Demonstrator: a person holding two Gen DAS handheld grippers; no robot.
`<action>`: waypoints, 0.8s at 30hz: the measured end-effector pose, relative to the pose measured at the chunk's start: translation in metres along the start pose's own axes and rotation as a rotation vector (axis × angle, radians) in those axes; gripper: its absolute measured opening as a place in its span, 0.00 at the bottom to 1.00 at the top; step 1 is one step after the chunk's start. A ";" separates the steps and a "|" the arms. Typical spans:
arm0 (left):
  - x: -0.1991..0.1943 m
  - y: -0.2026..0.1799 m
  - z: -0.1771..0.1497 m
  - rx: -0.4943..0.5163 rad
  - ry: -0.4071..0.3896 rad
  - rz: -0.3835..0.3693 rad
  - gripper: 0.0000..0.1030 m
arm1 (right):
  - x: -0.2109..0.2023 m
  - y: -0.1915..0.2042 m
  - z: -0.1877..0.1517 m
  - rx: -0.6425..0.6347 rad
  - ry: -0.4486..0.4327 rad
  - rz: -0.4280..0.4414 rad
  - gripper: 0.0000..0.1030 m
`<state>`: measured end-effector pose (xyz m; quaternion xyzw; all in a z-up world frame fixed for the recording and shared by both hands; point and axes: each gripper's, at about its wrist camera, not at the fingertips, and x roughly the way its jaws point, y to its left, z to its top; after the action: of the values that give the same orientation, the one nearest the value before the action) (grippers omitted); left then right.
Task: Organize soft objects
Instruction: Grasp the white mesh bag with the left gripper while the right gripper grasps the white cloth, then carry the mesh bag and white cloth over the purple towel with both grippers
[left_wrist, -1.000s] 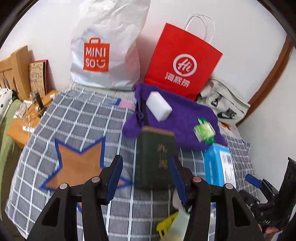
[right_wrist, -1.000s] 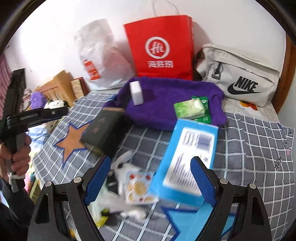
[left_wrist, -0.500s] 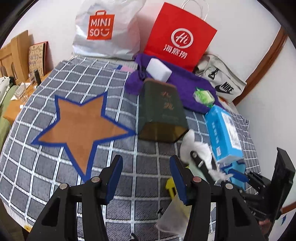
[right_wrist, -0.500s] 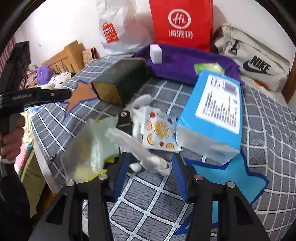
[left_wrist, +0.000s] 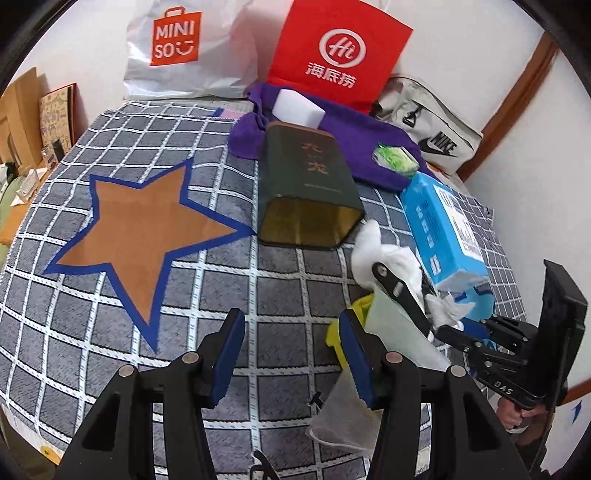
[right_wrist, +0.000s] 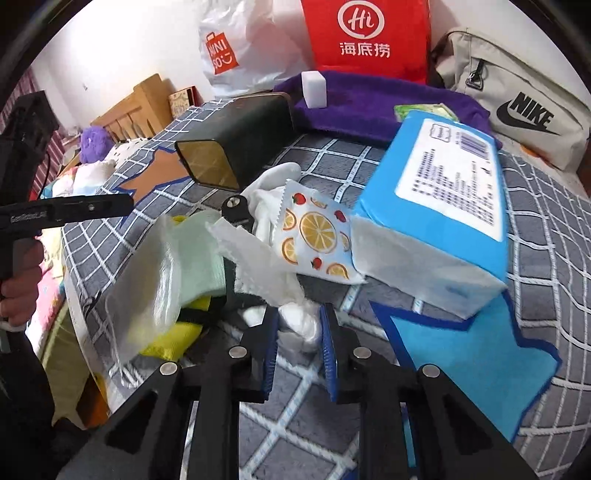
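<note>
White plastic bag (left_wrist: 192, 51): "MINISO". Red paper bag (left_wrist: 338, 55): "Hi", "海底捞". Grey fabric pouch (right_wrist: 517, 99): "NIKE".

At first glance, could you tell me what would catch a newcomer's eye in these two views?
The red paper bag standing against the back wall stands out first, with the purple towel spread before it. On the checked cloth, a big orange star lies left of a toppled dark green tin. Nearer, the right gripper has its fingers closing around crumpled white plastic beside the blue tissue pack.
</note>
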<state>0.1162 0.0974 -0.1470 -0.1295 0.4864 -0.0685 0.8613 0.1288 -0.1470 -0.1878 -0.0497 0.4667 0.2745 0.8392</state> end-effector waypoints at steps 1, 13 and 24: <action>0.000 -0.001 -0.002 0.002 0.003 -0.010 0.54 | -0.006 0.000 -0.003 0.004 -0.011 0.013 0.21; 0.011 -0.038 -0.042 0.164 0.055 -0.140 0.72 | -0.038 -0.043 -0.041 0.121 -0.035 -0.108 0.21; 0.028 -0.050 -0.051 0.192 0.073 -0.115 0.50 | -0.018 -0.047 -0.040 0.130 -0.042 -0.122 0.23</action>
<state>0.0877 0.0345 -0.1807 -0.0718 0.5004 -0.1687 0.8462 0.1151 -0.2080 -0.2034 -0.0175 0.4619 0.1931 0.8655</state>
